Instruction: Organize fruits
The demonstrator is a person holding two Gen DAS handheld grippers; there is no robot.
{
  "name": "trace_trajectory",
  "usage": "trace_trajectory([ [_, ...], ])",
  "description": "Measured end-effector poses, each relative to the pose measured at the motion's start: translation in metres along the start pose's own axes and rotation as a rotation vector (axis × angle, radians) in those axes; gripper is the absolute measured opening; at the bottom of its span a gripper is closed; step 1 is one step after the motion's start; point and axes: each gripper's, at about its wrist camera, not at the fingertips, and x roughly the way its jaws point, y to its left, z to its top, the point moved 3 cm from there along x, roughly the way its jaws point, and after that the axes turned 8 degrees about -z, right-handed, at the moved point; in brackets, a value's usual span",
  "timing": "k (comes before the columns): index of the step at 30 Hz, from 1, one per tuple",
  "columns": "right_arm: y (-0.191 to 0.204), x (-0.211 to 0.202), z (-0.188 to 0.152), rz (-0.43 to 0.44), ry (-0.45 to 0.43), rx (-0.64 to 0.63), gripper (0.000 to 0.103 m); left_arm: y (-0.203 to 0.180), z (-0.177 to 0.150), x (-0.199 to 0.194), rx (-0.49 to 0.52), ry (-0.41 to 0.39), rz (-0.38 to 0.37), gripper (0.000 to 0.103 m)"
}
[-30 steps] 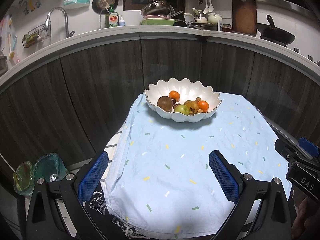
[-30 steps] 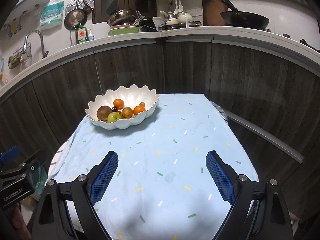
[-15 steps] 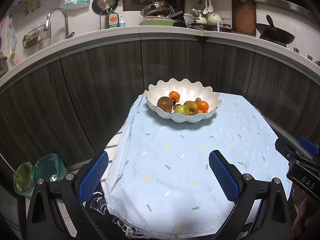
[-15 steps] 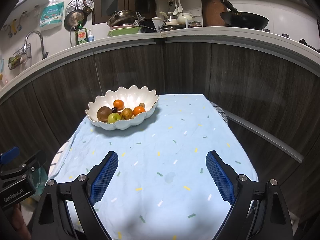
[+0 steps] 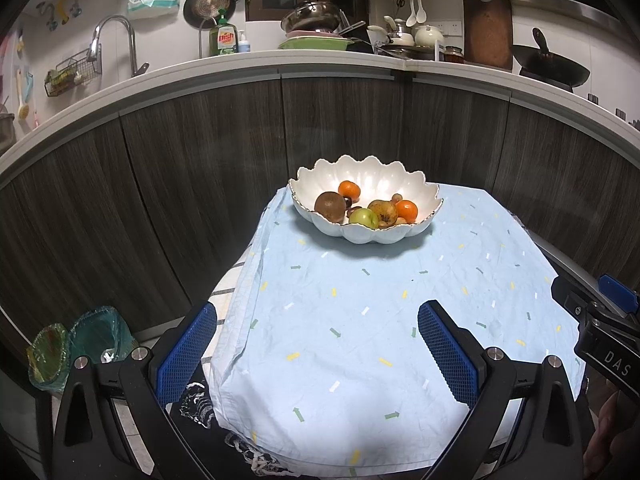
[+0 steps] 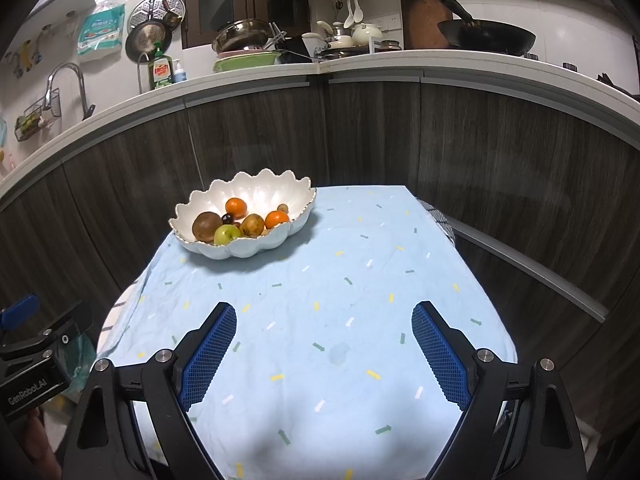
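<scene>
A white scalloped bowl (image 5: 420, 190) (image 6: 208, 200) sits at the far end of a table under a light blue cloth (image 5: 360, 320) (image 6: 340, 300). Inside lie a brown kiwi (image 5: 330, 207) (image 6: 207, 226), a green apple (image 5: 364, 218) (image 6: 226, 235), a speckled pear (image 5: 383, 212) (image 6: 252, 225), two oranges (image 5: 349, 191) (image 5: 406, 210) and some small dark fruit. My left gripper (image 5: 318, 326) hangs open over the near left part of the cloth, holding nothing. My right gripper (image 6: 324, 322) is open too, empty above the near middle of the cloth. Both are well short of the bowl.
Dark wood cabinet fronts (image 5: 200, 152) curve behind the table beneath a cluttered white counter (image 5: 320, 58). Green-lined bins (image 5: 76, 344) stand on the floor to the left. The other gripper's body (image 5: 600, 332) (image 6: 36, 364) shows at each view's edge.
</scene>
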Motion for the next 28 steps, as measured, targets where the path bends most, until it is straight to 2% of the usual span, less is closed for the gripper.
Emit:
trace_trajectory([
  [28, 0.004, 0.005, -0.0055, -0.001, 0.018, 0.001, 0.09, 0.0045, -0.0028, 0.006, -0.008, 0.027, -0.02, 0.102],
])
